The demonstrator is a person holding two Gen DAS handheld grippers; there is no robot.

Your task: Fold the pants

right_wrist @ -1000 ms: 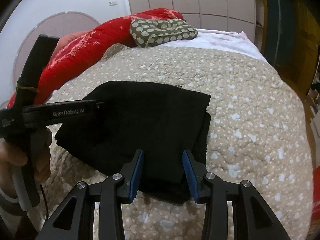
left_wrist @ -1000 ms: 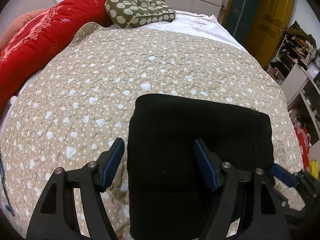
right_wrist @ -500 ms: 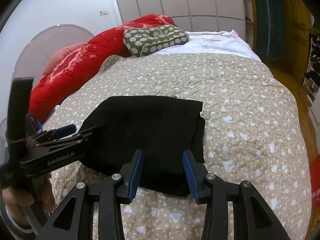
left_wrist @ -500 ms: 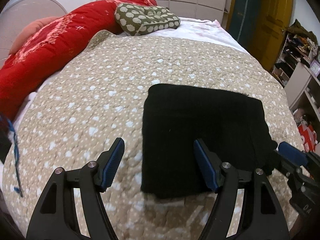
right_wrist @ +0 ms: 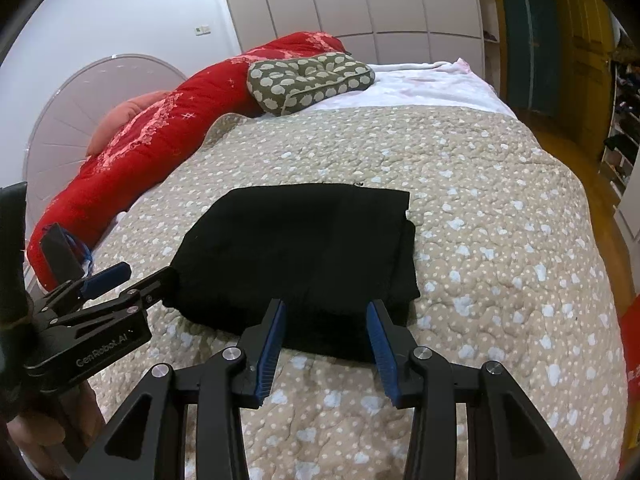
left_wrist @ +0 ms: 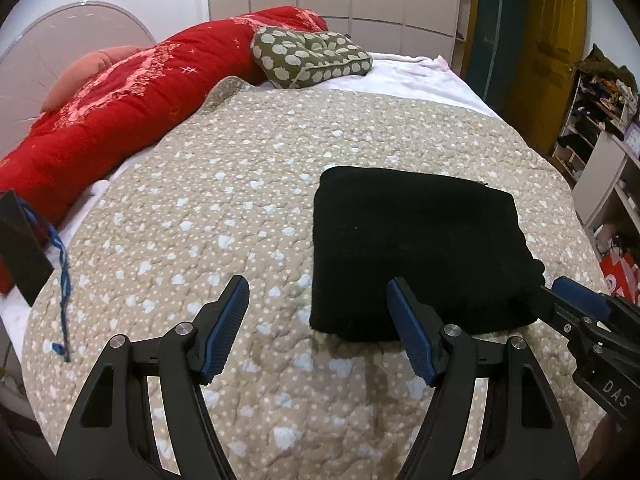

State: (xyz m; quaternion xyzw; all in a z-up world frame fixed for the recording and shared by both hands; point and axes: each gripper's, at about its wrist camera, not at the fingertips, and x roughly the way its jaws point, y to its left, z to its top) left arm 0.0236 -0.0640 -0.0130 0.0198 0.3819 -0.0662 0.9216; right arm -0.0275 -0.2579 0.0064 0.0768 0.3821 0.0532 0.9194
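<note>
a: where do we find the pants?

b: the black pants point(left_wrist: 416, 248) lie folded into a flat, roughly square bundle on the beige dotted quilt point(left_wrist: 240, 184), toward the near edge of the bed. layers show stepped along its right side in the right wrist view.

a: any containers in our view?

b: only the open shelves point(left_wrist: 600, 120) at the far right of the left wrist view, crowded with items we cannot make out (too small and blurred to name).

a: and the left gripper?

b: our left gripper point(left_wrist: 318, 322) has its blue pads spread wide, with nothing between them but quilt. the right-hand pad overlaps the near left corner of the bundle in the picture; we cannot tell if it touches the cloth.

a: the right one?

b: the right gripper point(right_wrist: 326, 330) is released too, its pads parted less widely. the near edge of the pants shows in the gap, yet neither pad presses on it. from the left wrist view its tips sit just beside the bundle's near right corner.

a: what else lies on the bed?

b: a red duvet point(left_wrist: 132, 100) bunched along the left side, and a green patterned cushion point(left_wrist: 310, 58) resting against it near the headboard point(right_wrist: 80, 120), with a white sheet point(right_wrist: 424, 84) beyond the quilt.
</note>
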